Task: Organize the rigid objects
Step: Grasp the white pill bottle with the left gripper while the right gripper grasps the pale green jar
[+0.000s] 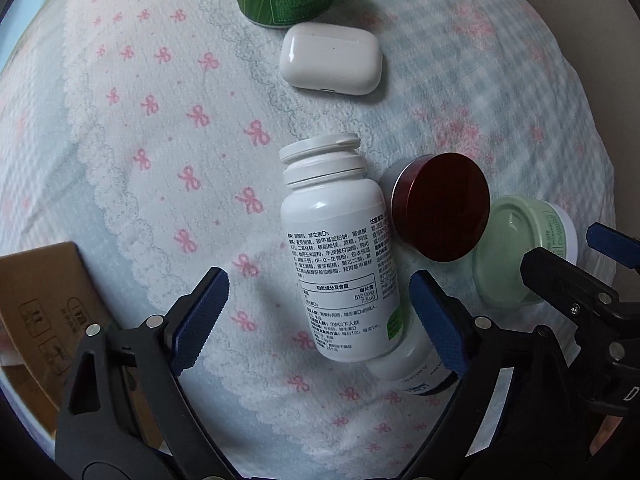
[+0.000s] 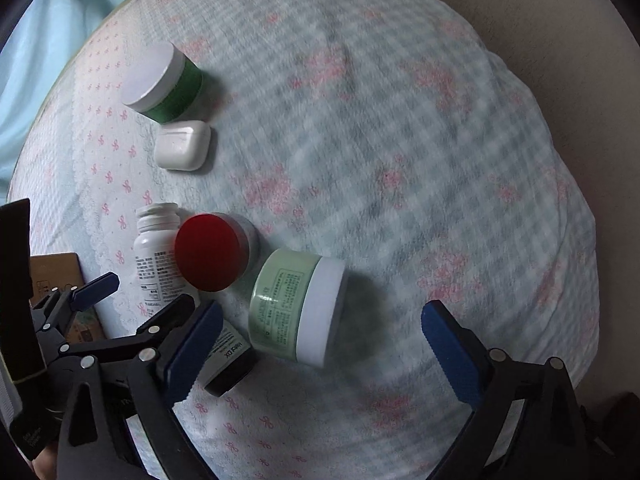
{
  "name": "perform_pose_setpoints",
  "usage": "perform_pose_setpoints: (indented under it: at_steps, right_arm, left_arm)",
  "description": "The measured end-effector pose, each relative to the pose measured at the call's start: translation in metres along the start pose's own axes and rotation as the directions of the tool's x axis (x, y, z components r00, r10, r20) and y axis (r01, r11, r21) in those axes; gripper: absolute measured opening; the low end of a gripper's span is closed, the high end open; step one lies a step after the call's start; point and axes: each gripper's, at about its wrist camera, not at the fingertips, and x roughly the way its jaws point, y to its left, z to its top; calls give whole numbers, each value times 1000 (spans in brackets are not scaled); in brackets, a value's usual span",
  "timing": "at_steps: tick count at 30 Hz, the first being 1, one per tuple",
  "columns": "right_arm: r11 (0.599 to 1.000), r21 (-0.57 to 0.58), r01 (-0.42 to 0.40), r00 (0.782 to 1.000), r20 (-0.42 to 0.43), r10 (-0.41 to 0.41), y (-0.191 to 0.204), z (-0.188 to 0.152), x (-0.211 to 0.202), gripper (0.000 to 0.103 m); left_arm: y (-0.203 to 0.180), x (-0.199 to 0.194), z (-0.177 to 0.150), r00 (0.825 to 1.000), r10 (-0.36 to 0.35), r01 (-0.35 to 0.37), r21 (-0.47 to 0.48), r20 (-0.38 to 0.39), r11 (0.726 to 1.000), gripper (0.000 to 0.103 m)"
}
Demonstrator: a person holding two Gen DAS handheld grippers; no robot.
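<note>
Claws are held spread: the left claw is placed around the white bottle untouched, the right claw around the pale green jar.

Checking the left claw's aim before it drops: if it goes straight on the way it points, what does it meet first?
Most likely the white pill bottle, lying on its side between the open left claw fingers. Depth is hard to judge, so contact may come on its lower half.
</note>
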Motion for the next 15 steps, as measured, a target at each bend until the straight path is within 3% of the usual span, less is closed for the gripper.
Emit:
perform_pose_setpoints:
  at_steps: [3,5,12,15]
  right_arm:
    - [1000,14,8,1000,-26,-8,0,3,10,97]
    - [1000,26,7,999,-40,-6,-1,5,15,87]
    - [997,66,-43,994,-96,49,-7,19,33,73]
    - [992,100,-79,988,-126,92,-5,17,44,63]
  left_arm:
    - [-2,7,5,1000,7,-7,19,-7,1000,84]
    - [-5,12,11,1000,8,-8,28,-13,1000,79]
    - [-14,22,21,999,-36,37,45,-30,998,52]
    - [-23,23,24,999,-18,20,65,-33,998,52]
